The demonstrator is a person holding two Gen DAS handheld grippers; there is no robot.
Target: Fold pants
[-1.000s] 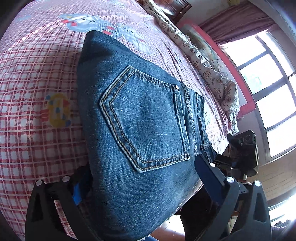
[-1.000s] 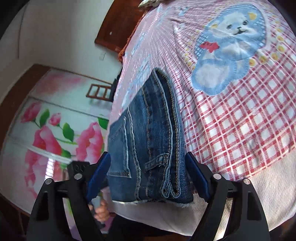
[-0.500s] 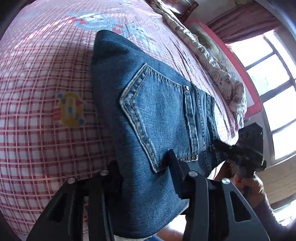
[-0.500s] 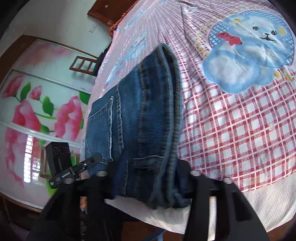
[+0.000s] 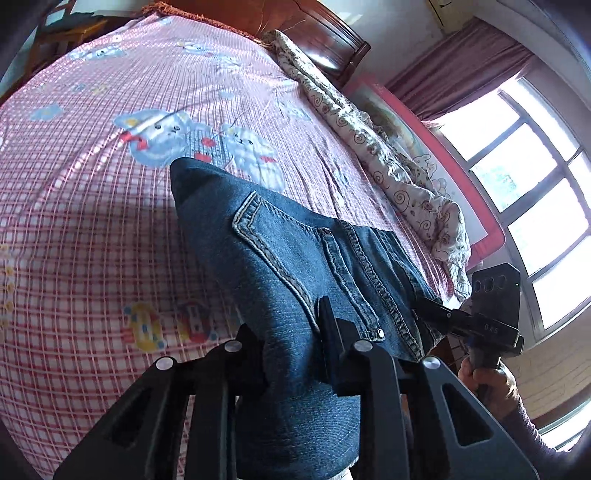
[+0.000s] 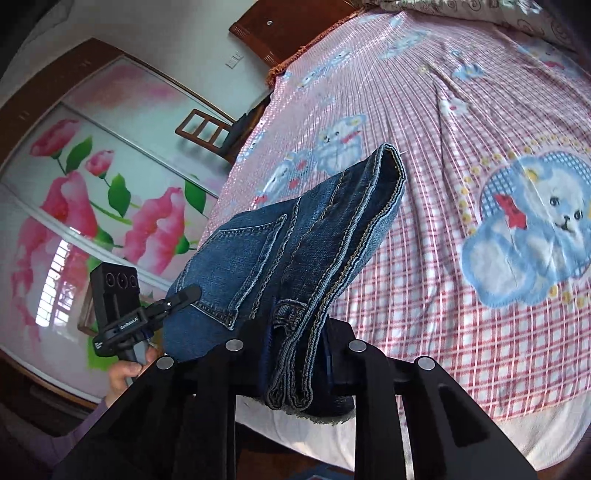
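The folded blue jeans (image 5: pixel 295 266) are held up off the bed, back pocket showing; they also show in the right wrist view (image 6: pixel 295 243). My left gripper (image 5: pixel 291 343) is shut on the near edge of the folded bundle by the pocket side. My right gripper (image 6: pixel 295 343) is shut on the other near corner, at the belt loop and stacked seams. In the left wrist view the right gripper (image 5: pixel 439 314) shows at the jeans' right edge; in the right wrist view the left gripper (image 6: pixel 184 295) shows at their left edge. The far end of the jeans points toward the bed's middle.
The bed (image 5: pixel 92 240) has a pink checked sheet with cartoon bears (image 6: pixel 535 229). A crumpled patterned quilt (image 5: pixel 388 166) lies along the far side near the window (image 5: pixel 535 184). A wooden headboard (image 5: pixel 314 29), a floral wardrobe door (image 6: pixel 92 203) and a chair (image 6: pixel 207 129) surround it.
Both grippers went from open around the jeans' near edge to shut on it. The bundle has since risen off the sheet and both cameras tilted up.
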